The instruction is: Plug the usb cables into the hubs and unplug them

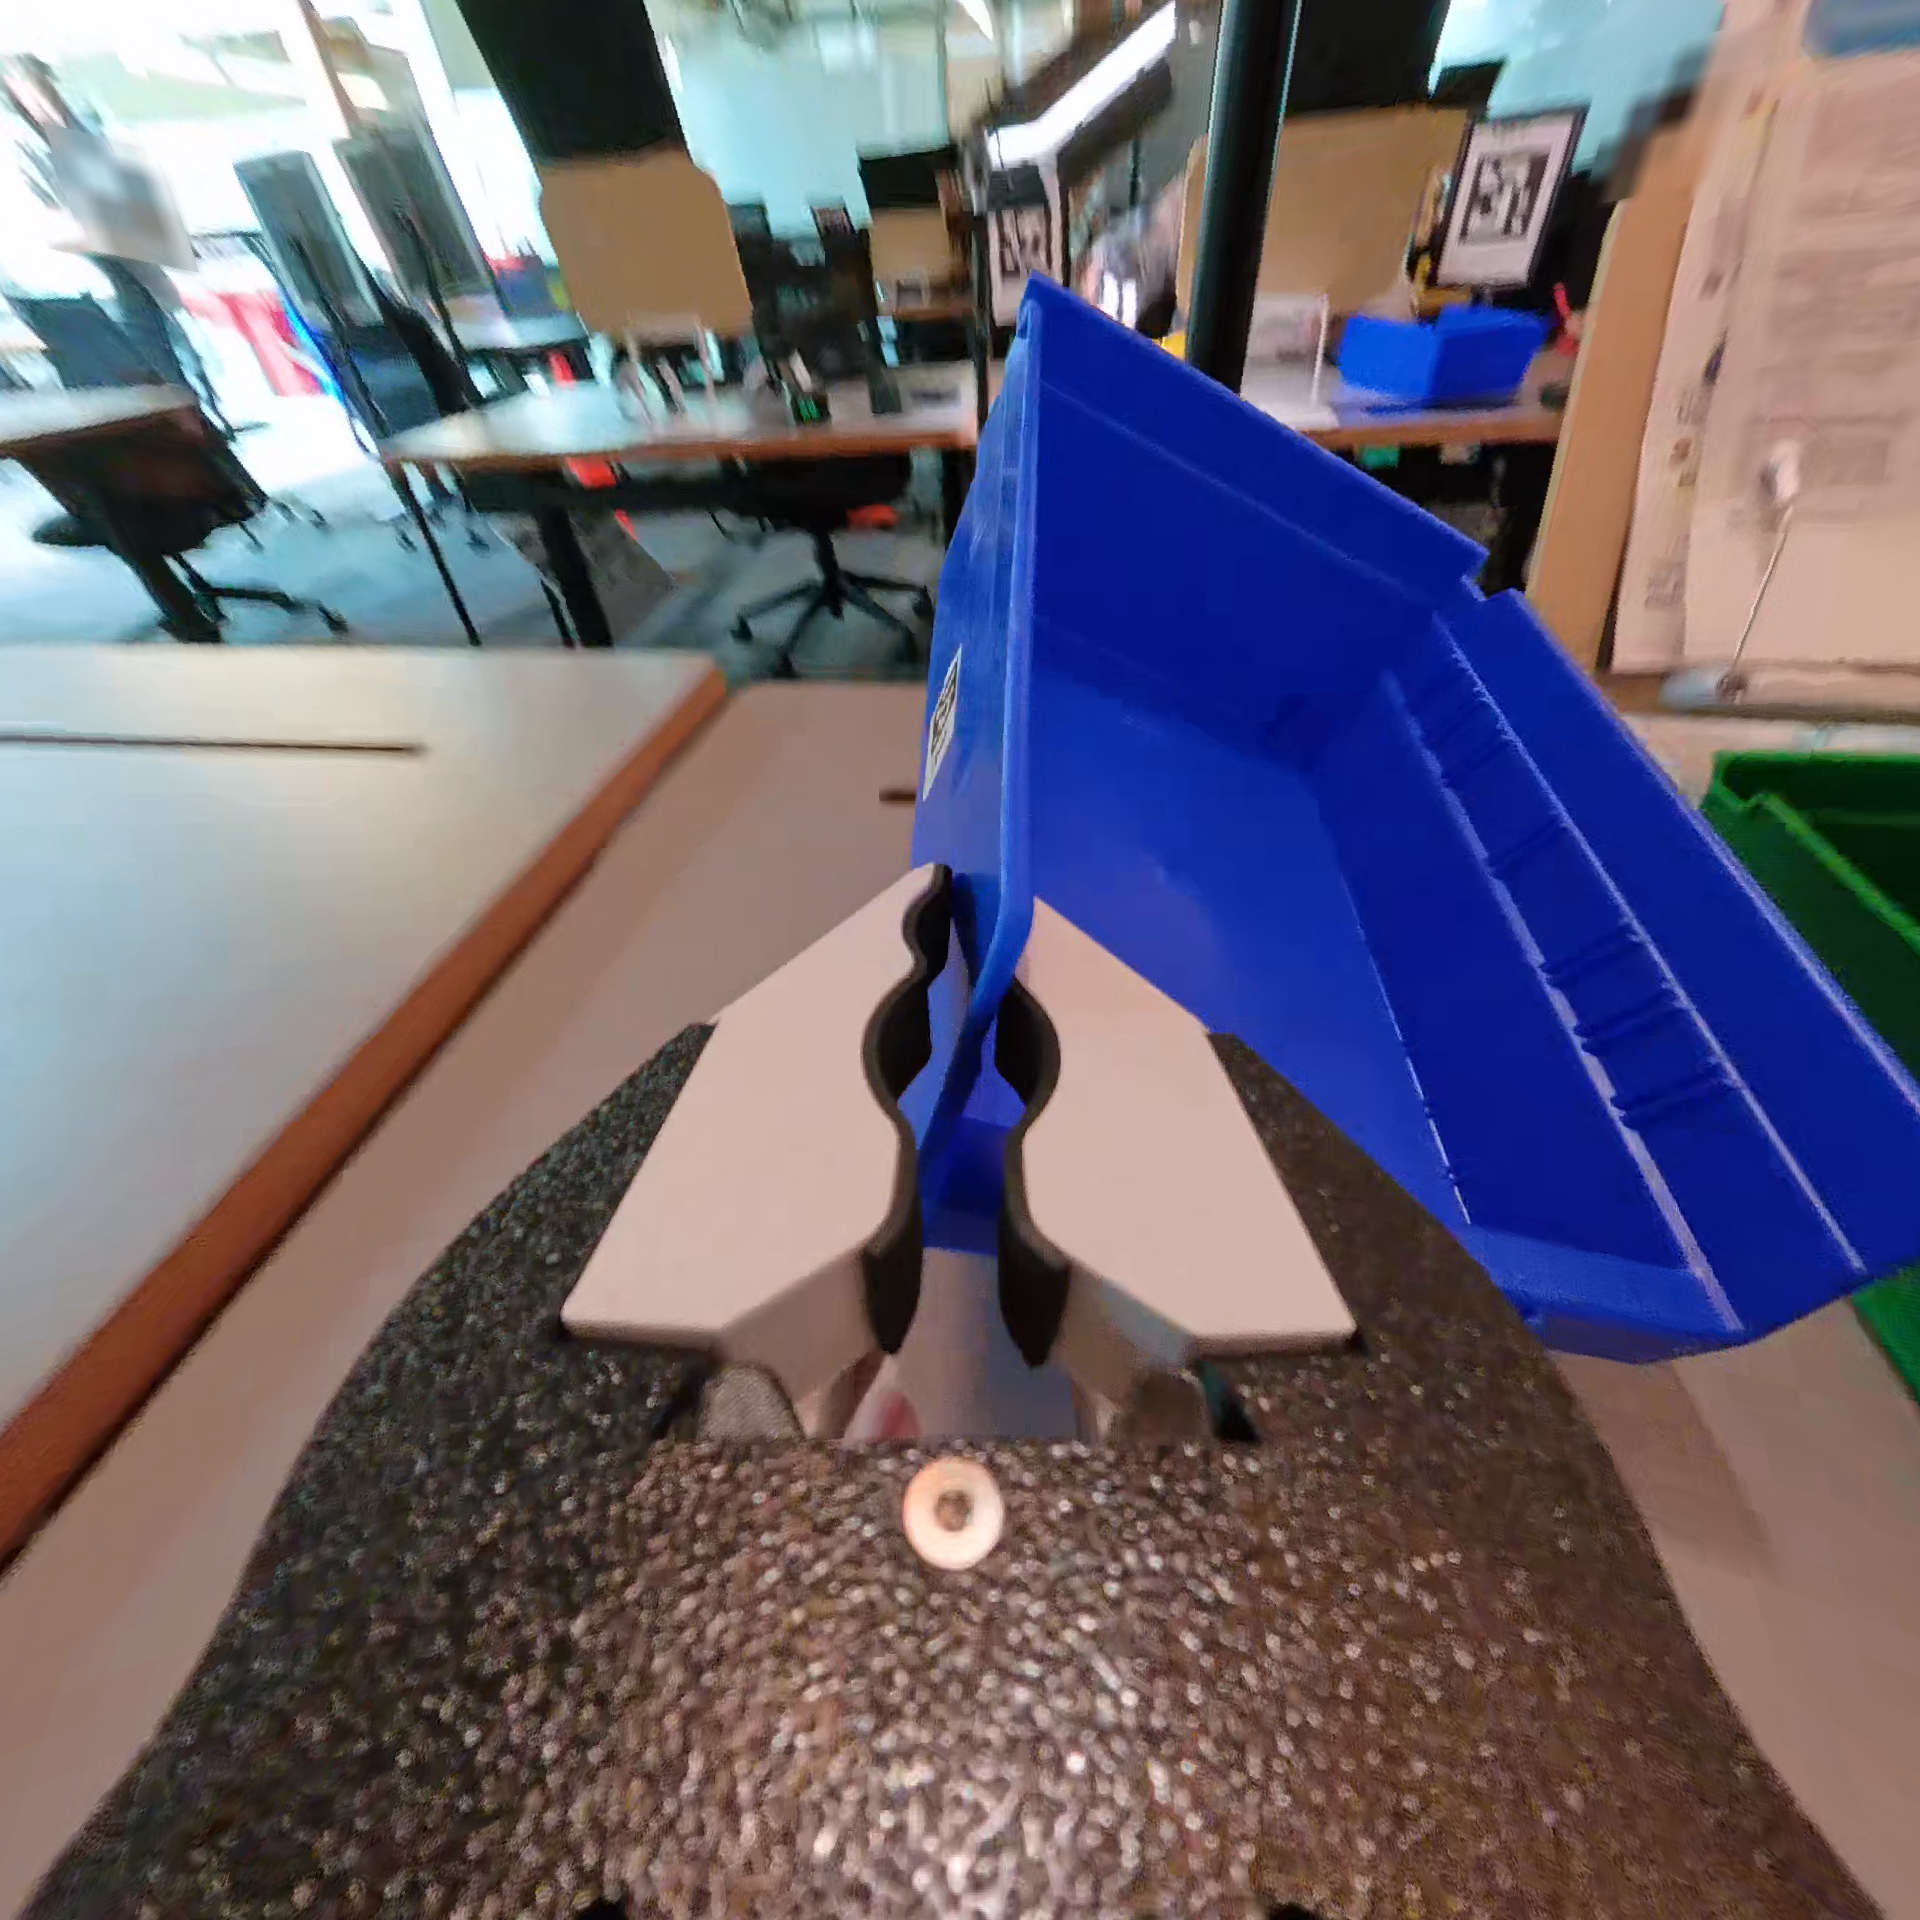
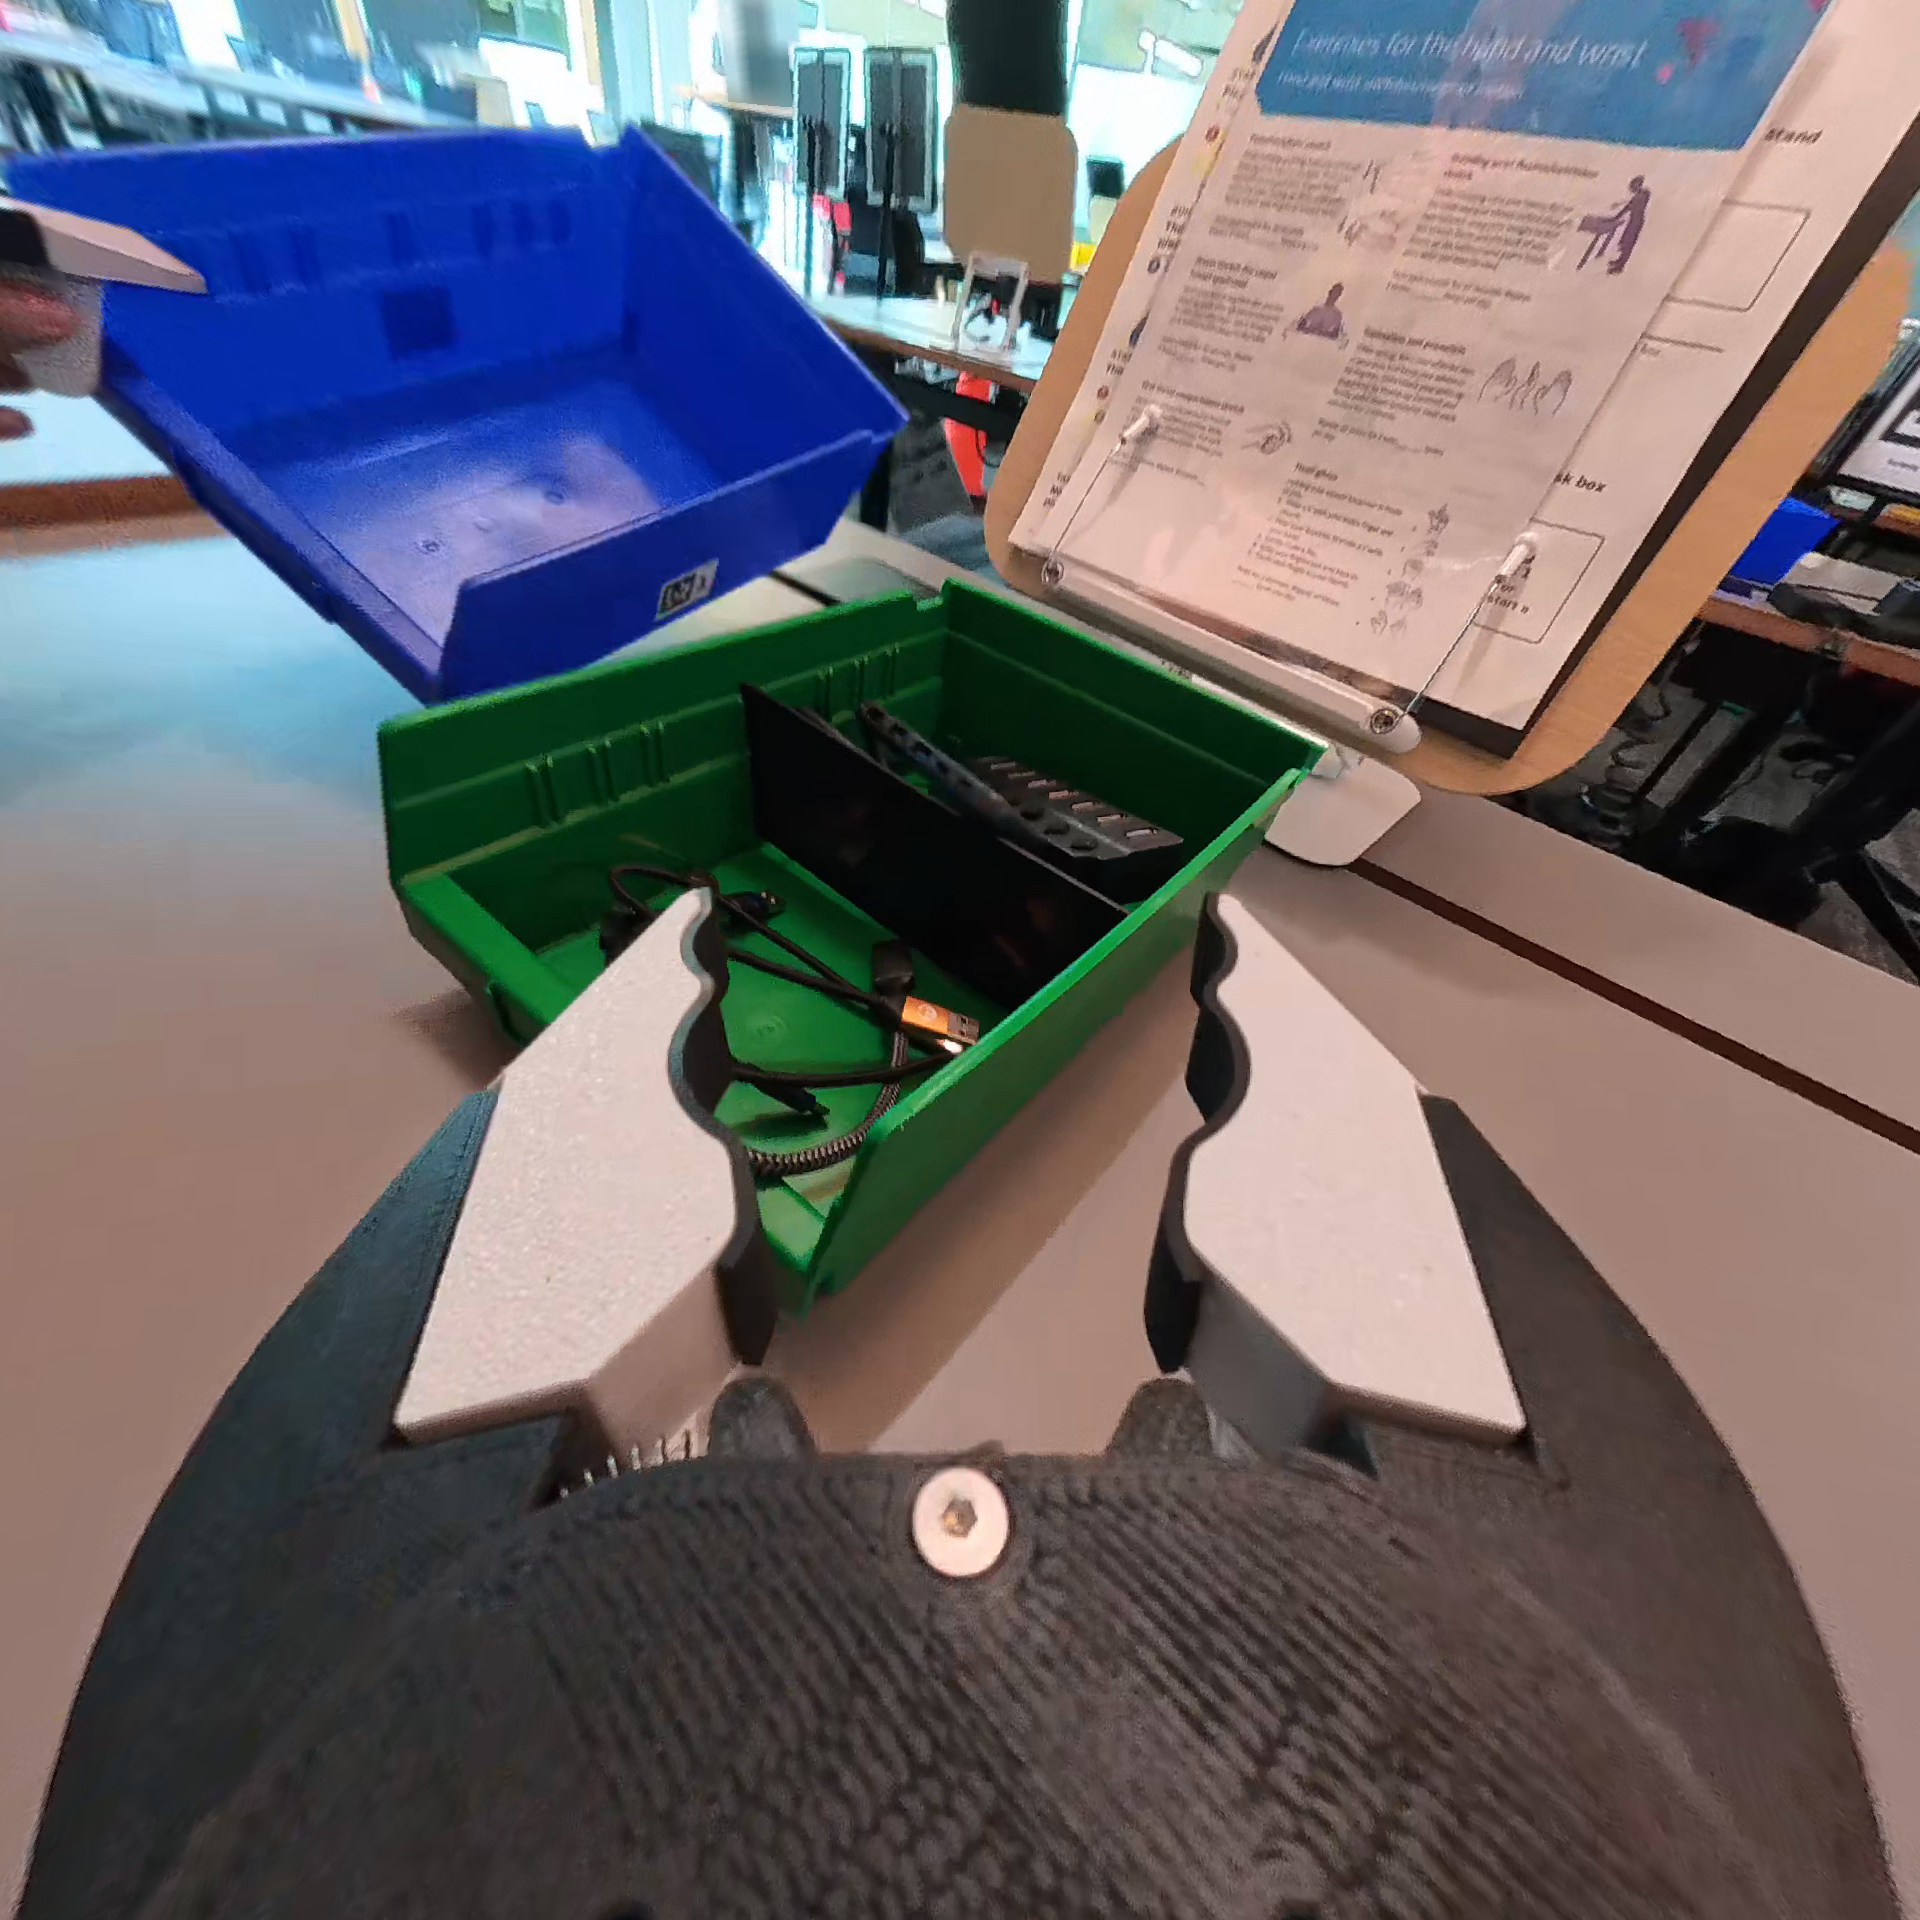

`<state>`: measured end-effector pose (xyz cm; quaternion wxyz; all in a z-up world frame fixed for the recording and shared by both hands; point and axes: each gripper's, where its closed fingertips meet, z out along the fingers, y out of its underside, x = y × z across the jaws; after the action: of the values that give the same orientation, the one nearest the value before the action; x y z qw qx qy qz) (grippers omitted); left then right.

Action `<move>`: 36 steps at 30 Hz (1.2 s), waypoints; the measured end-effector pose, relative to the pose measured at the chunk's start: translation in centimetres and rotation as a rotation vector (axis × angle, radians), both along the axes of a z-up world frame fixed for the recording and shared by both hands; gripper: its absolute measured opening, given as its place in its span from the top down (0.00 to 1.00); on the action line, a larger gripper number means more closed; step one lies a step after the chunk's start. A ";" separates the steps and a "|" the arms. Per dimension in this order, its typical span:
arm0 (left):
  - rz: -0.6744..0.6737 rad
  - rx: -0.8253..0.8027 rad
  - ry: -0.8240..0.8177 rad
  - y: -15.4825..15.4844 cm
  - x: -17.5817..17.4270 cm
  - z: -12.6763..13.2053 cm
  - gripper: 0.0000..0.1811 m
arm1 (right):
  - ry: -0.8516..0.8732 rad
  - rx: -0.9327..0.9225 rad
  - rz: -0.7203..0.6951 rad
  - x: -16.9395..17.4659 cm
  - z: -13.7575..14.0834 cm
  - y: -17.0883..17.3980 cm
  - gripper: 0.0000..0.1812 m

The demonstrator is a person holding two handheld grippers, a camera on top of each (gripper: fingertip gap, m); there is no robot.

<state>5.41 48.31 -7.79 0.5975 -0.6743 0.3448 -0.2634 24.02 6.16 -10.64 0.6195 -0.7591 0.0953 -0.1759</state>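
My left gripper [image 1: 977, 935] is shut on the side wall of an empty blue bin [image 1: 1195, 831] and holds it tilted above the table. In the right wrist view the blue bin [image 2: 468, 416] hangs at the upper left, with a left gripper finger [image 2: 104, 255] at its edge. A green bin [image 2: 582, 769] stands on the table. It holds black USB cables, one with an orange plug [image 2: 935, 1023], a black divider [image 2: 914, 873] and a black multi-port hub [image 2: 1049, 821] behind it. My right gripper [image 2: 956, 909] is open and empty, just in front of the green bin.
A document stand with a printed sheet [image 2: 1403, 364] stands right behind the green bin. The grey table [image 2: 208, 935] has a seam to a second table at the left [image 1: 312, 883]. The green bin's corner [image 1: 1829, 831] shows at the right. Desks and chairs stand far behind.
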 end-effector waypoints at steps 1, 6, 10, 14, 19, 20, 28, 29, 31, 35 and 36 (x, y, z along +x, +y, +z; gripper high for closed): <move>0.014 0.035 -0.028 -0.8 -0.4 1.7 0.99 | 0.005 0.030 0.000 -0.1 0.4 0.1 0.51; -0.003 0.163 -0.211 -7.4 -0.8 7.8 0.99 | 0.024 0.218 0.000 -1.2 3.1 1.1 0.47; -0.107 0.144 -0.357 -14.6 1.7 8.3 0.99 | 0.009 0.390 0.042 -3.5 5.3 2.0 0.54; -0.222 0.153 -0.410 -21.0 5.9 8.5 0.99 | 0.040 0.410 0.026 -3.7 5.0 2.4 0.50; -0.318 0.235 -0.421 -28.3 9.9 8.7 0.99 | 0.060 0.544 -0.086 -0.7 5.5 -0.1 0.76; -0.332 0.265 -0.423 -29.8 10.4 8.7 0.99 | 0.069 0.587 -0.163 0.8 5.6 -1.4 0.80; -0.490 0.443 -0.454 -40.8 14.1 8.3 0.88 | 0.265 0.757 -0.365 8.7 3.5 -9.0 0.99; -0.514 0.451 -0.429 -41.7 14.8 7.8 0.86 | 0.322 0.786 -0.363 9.6 3.3 -9.8 0.99; -0.578 0.430 -0.381 -43.3 15.8 6.4 0.85 | 0.373 0.830 -0.363 11.2 3.3 -11.8 0.98; -0.744 0.368 -0.384 -45.3 15.0 5.5 0.78 | 0.357 0.843 -0.459 14.0 3.1 -16.5 0.98; -0.765 0.342 -0.356 -44.9 14.7 5.0 0.76 | 0.390 0.844 -0.500 14.9 2.5 -17.8 0.98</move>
<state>20.13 3.46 -2.78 0.6101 -0.3341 0.4996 -0.5163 38.95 -11.69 -8.10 0.7812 -0.4162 0.4496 -0.1200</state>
